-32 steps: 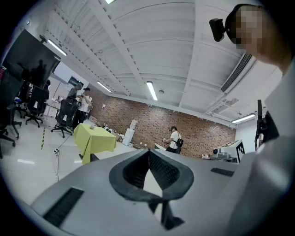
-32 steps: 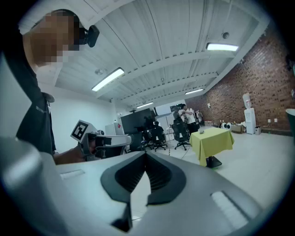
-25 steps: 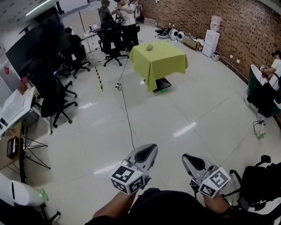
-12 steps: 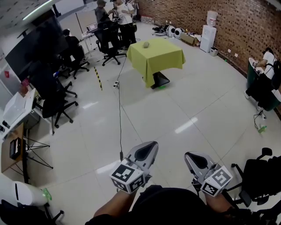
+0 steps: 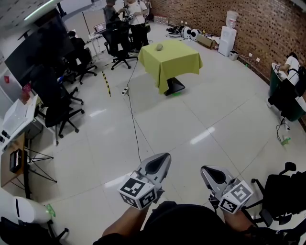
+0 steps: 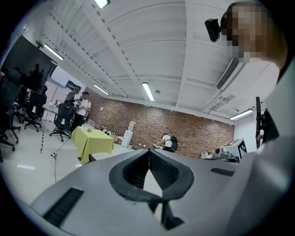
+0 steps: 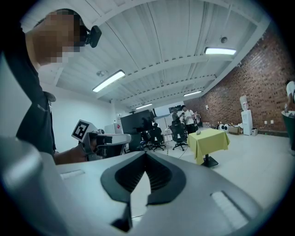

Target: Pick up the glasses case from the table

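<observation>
Finds the glasses case (image 5: 159, 47), a small grey lump, lying on the yellow-green cloth of the counter (image 5: 178, 64) far across the room, toward the cloth's far left corner in the head view; well apart from both claws, with a wide stretch of pale tiled floor (image 5: 201, 110) between; shows the left claw (image 5: 165, 157) low in the head view, pointing roughly level toward the counter, jaws together with tips touching and nothing clamped; bears this out in the left gripper view, ribbed pads meeting at the tip, counter small and off to the left of them, glasses case only a speck on top; shows the right claw (image 5: 204, 170) just beside the left one, likewise pointing across the floor, jaws together at the tip and empty; in the right gripper view places the counter to the right of the tips and the left claw off to the left; carries a marker cube (image 5: 137, 191) at the near end of the left claw and another (image 5: 235, 196) on the right one; traces a thin dark cable (image 5: 134, 125) over the floor from near the counter toward the claws; lines up black office chairs (image 5: 61, 111) along the left, a brick wall (image 5: 267, 28) at the far right, and two people (image 5: 128, 14) standing beyond the counter.
</observation>
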Tool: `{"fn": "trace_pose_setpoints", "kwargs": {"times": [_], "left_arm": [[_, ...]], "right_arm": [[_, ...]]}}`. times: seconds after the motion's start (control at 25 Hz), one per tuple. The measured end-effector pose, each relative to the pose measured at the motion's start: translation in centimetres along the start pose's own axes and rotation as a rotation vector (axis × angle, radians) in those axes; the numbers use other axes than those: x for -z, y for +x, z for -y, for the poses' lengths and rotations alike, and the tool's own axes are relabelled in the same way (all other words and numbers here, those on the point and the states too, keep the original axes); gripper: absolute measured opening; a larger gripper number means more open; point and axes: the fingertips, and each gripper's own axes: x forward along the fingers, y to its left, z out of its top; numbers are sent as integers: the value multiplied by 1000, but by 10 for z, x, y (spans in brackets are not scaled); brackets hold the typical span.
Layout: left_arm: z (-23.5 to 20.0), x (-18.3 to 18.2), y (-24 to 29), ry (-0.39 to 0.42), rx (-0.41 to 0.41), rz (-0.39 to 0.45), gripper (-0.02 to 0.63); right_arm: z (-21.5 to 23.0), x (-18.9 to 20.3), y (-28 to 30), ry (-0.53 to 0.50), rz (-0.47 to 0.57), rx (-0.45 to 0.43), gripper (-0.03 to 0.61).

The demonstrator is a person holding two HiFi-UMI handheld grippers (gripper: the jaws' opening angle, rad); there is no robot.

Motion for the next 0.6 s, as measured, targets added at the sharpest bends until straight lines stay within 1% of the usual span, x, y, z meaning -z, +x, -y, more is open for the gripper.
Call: {"fn": "trace_pose_setpoints", "kwargs": {"times": [0.32, 0.6], "left_arm": [[-27, -12, 5, 16, 0, 1, 8], [-55, -19, 7, 41, 8, -16, 8]], "right_arm": [[10, -9, 32, -5, 0, -1, 2], [12, -15, 63, -13, 4, 6, 2]]}}
